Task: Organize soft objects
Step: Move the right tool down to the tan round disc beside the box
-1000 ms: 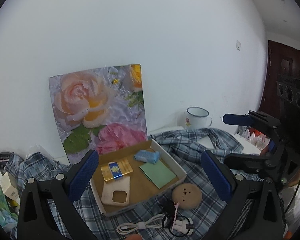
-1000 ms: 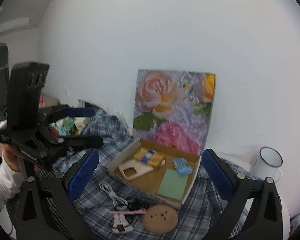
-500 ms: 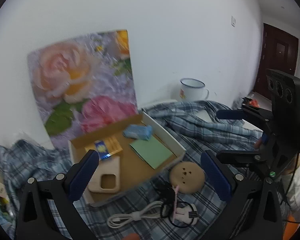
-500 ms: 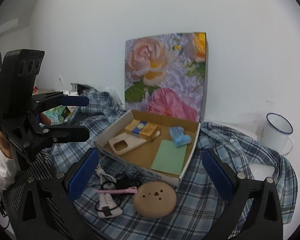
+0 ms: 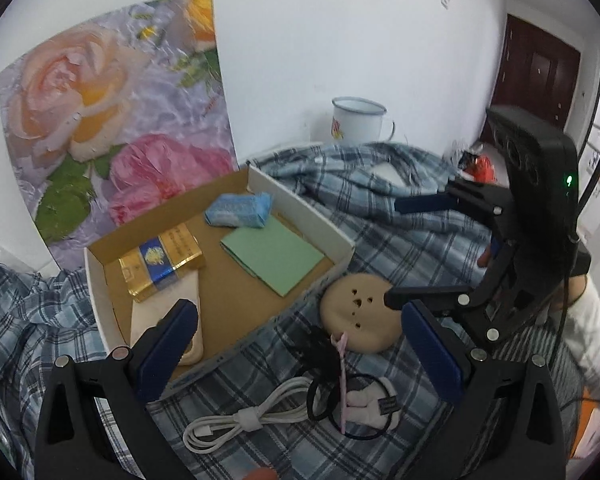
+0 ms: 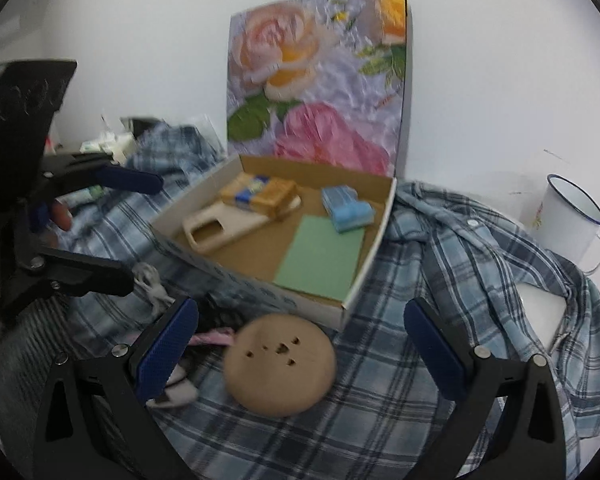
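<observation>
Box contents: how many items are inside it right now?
4: gold packet on the phone case at left, blue tissue pack at the back, green paper at right.

A home room: enamel mug (image 5: 356, 121), plaid shirt (image 6: 480, 248), wooden door (image 5: 534, 76).

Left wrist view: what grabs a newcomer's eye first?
The big rose-print lid, standing upright against the wall behind the open cardboard box. Next, the round tan pad on the plaid cloth just in front of the box, with the open right gripper hovering beside it.
</observation>
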Demonstrator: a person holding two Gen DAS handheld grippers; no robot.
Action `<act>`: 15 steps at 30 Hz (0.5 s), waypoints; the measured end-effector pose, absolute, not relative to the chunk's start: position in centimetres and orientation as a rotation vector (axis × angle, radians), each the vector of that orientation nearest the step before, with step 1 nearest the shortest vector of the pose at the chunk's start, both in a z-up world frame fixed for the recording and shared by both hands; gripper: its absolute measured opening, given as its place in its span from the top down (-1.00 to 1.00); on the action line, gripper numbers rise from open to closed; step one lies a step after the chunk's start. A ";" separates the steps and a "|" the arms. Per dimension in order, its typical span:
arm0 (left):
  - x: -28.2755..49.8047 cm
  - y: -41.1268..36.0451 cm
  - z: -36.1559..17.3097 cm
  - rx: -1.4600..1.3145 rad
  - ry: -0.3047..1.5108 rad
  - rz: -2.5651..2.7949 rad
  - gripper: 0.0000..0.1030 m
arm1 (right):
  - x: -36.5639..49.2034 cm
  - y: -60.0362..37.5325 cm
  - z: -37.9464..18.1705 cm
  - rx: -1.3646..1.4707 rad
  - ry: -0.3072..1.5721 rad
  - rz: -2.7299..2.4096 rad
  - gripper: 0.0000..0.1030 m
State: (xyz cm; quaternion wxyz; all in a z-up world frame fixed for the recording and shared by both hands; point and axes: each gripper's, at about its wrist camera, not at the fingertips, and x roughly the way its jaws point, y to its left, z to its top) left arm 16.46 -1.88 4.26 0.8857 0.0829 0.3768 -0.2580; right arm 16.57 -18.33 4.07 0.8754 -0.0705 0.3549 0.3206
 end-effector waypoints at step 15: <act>17.4 -2.8 -0.7 0.178 0.934 -0.621 -1.00 | 16.9 -16.3 -0.4 -0.291 0.912 0.723 -0.99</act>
